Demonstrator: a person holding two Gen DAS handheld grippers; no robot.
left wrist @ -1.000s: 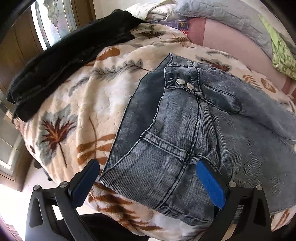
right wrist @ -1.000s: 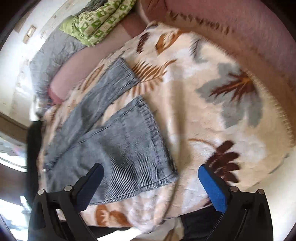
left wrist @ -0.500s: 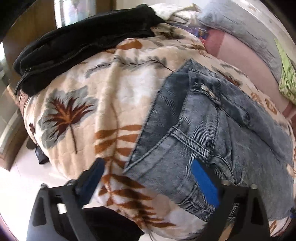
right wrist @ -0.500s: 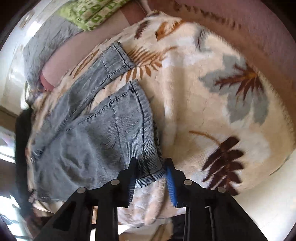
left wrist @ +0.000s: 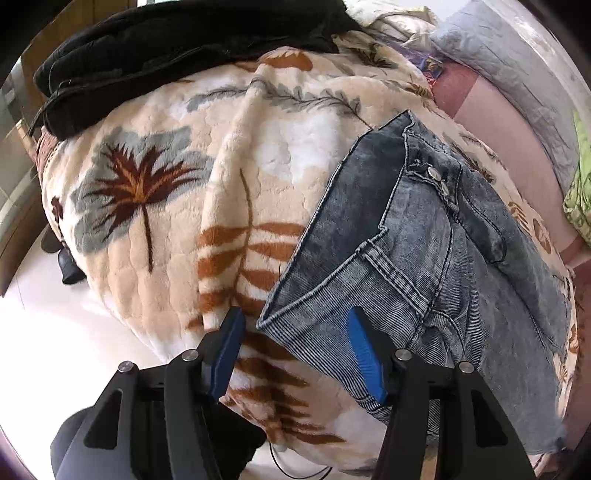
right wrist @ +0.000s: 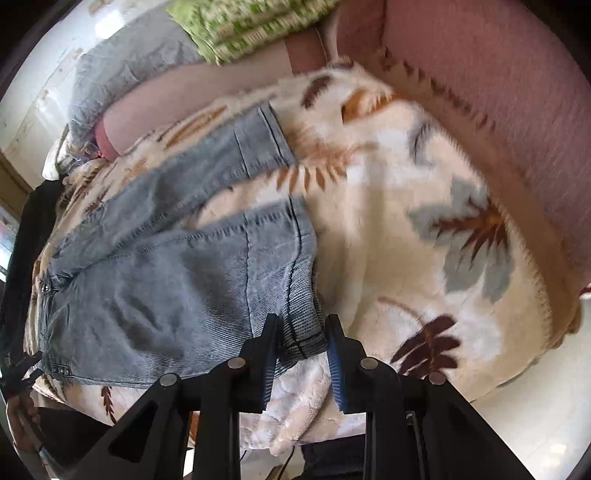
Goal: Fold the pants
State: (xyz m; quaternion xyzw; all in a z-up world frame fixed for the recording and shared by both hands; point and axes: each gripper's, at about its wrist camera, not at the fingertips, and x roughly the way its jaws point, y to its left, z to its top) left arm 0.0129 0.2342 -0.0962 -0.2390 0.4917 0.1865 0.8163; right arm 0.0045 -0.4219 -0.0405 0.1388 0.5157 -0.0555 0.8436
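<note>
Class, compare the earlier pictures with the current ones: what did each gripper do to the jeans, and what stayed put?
The right gripper narrowed from wide open onto the leg hem of the jeans. The left gripper moved toward the waistband corner and partly narrowed around it, not yet gripping. The jeans stayed spread on the blanket, the black garment untouched.

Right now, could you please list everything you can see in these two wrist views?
washed blue-grey denim pants: one, spread flat on the blanket.
cream fleece blanket with brown and grey leaf print: one, covering the bed.
black garment: one, piled at the blanket's far edge.
grey quilted pillow: one, by the wall.
green patterned cloth: one, beside the pillow.
left gripper: black with blue pads, open around the waistband corner.
right gripper: shut on the near leg hem.
</note>
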